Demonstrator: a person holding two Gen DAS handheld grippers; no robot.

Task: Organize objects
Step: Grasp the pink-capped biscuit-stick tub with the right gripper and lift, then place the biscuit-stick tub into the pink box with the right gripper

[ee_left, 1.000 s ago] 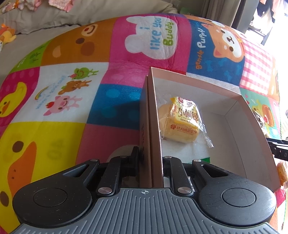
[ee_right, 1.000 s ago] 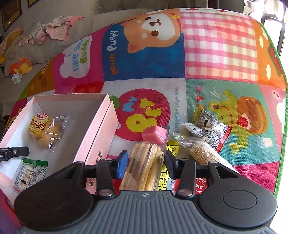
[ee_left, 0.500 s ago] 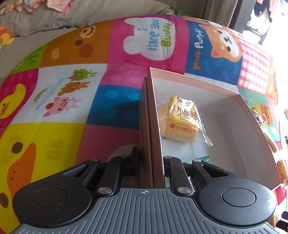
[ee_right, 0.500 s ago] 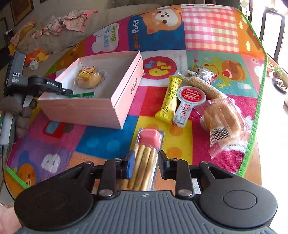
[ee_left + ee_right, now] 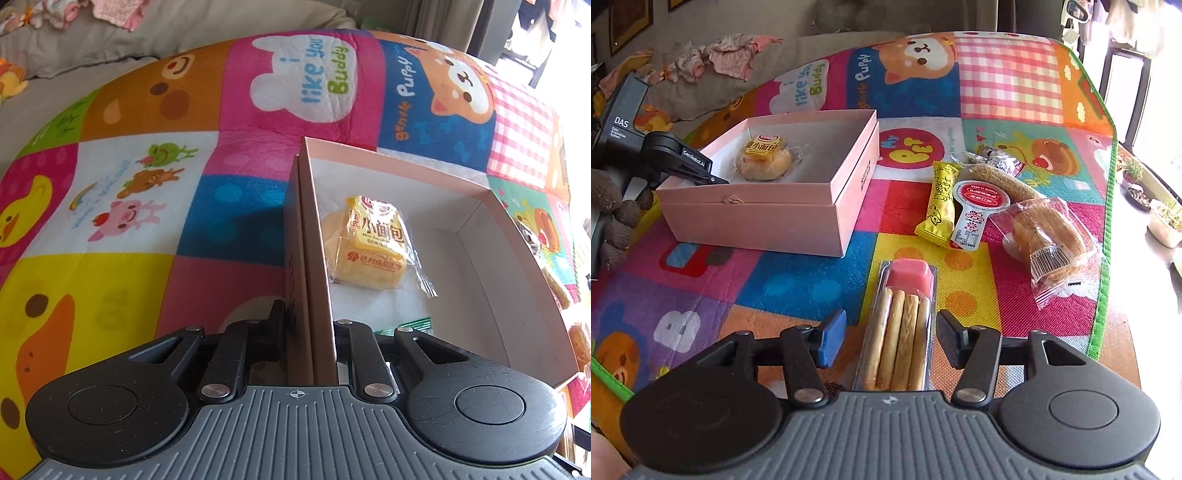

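A pink box stands on the play mat with a yellow bread pack inside; the pack also shows in the left wrist view. My left gripper is shut on the box's wall; it shows at the box's left edge in the right wrist view. My right gripper is open, its fingers apart on either side of a biscuit-stick pack with pink dip that lies on the mat between them.
Loose snacks lie right of the box: a yellow bar, a red-and-white spoon-shaped pack, a wrapped bun, a grain stick and a silver packet. A green packet lies in the box. The mat's green edge runs at right.
My right gripper pulled back from the box with the biscuit-stick pack and has opened, leaving the pack on the mat. My left gripper keeps its hold on the box wall.
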